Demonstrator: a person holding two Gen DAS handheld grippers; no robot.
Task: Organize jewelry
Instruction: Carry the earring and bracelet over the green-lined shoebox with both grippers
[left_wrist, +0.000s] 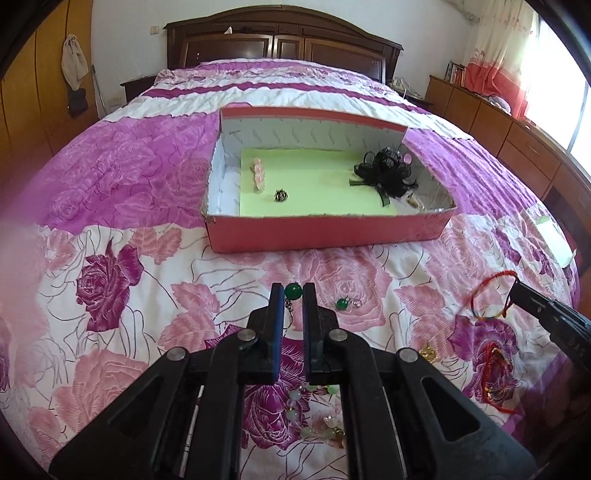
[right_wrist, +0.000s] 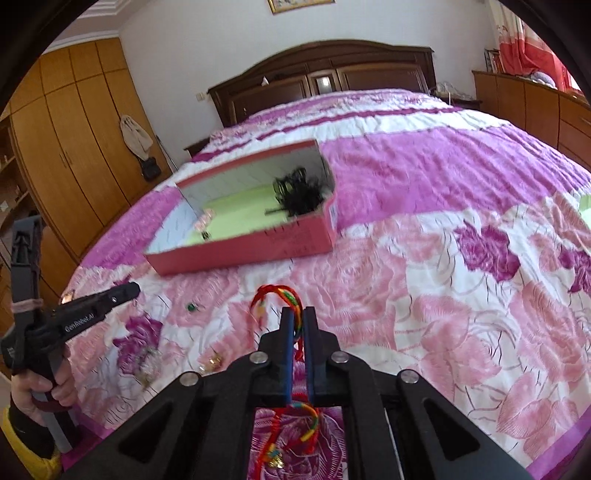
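A: What has the left gripper (left_wrist: 293, 291) got?

B: A green bead earring (left_wrist: 293, 290) — the bead sits pinched at the fingertips, the jaws closed to a narrow gap, its small chain hanging between them above the bed (left_wrist: 147, 258).

A: And the right gripper (right_wrist: 296, 314)?

B: Closed on a red braided bracelet (right_wrist: 275, 295) with yellow and green bands. The loop stands up ahead of the fingertips and the rest of the cord trails back between the fingers.

A: Where is the box?

B: The red box (left_wrist: 325, 232) lies open on the quilt, beyond both grippers. On its green liner are a black ribbon flower (left_wrist: 386, 171) at the right end, a pink beaded piece (left_wrist: 258, 177) toward the left, and a small dark ring (left_wrist: 280, 195) just beside that.

A: Anything loose on the bed?

B: A second green earring (left_wrist: 341, 304) near the left gripper, a pale bead string (left_wrist: 314, 417) beneath it, and another red cord bracelet (left_wrist: 495, 373) to the right — a small gold piece (left_wrist: 428, 350) lies near that.
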